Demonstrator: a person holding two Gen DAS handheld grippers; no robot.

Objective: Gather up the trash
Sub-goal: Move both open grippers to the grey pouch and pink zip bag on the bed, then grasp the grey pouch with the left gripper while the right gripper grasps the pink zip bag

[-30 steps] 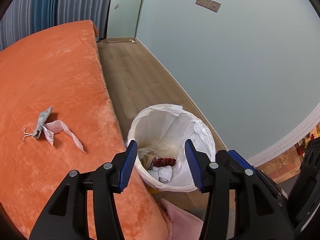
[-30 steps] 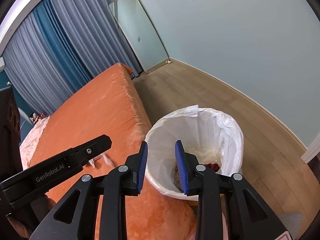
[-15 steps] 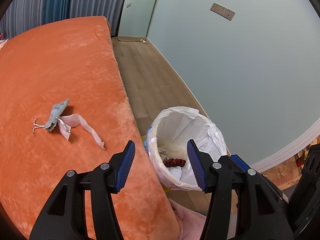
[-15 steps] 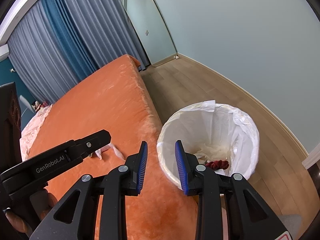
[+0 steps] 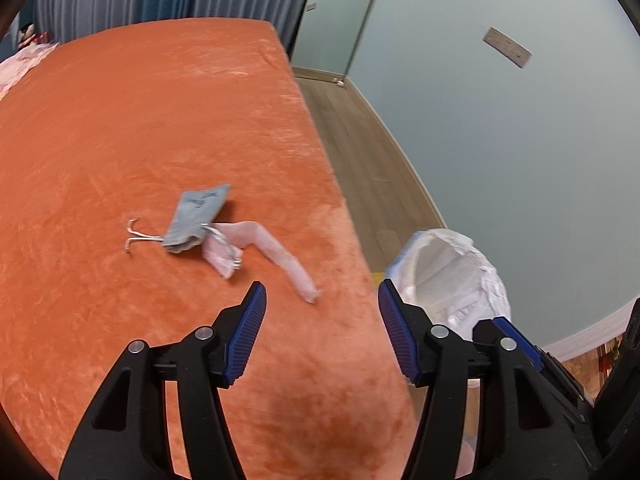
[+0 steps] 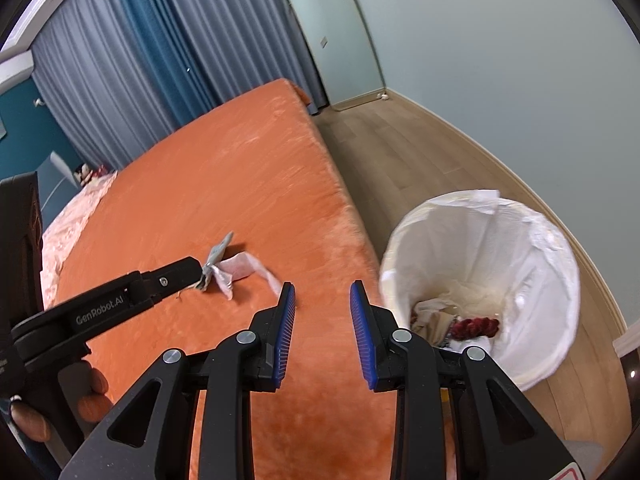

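On the orange bed (image 5: pixel 120 120) lie a small grey drawstring pouch (image 5: pixel 199 216) and a pale pink strip of cloth or paper (image 5: pixel 276 254), touching each other. My left gripper (image 5: pixel 320 300) hovers just short of the pink strip's near end; its jaws are opening and hold nothing. In the right wrist view the same pouch (image 6: pixel 218 254) and pink strip (image 6: pixel 248 266) lie beyond my right gripper (image 6: pixel 322 296), which stands narrowly open and empty over the bed's edge. The left gripper's finger (image 6: pixel 176 274) reaches toward the pouch.
A white-lined trash bin (image 6: pixel 552 256) stands on the wooden floor (image 6: pixel 420 152) beside the bed, with several scraps and a dark red item (image 6: pixel 478 326) inside. The bin (image 5: pixel 452 264) sits right of the left gripper. Pale wall, mirror and curtains (image 6: pixel 140 60) behind.
Both grippers swung left from above the bin to over the bed. The pouch and pink strip now sit nearer the left gripper, whose jaws have widened. The right jaws kept their gap.
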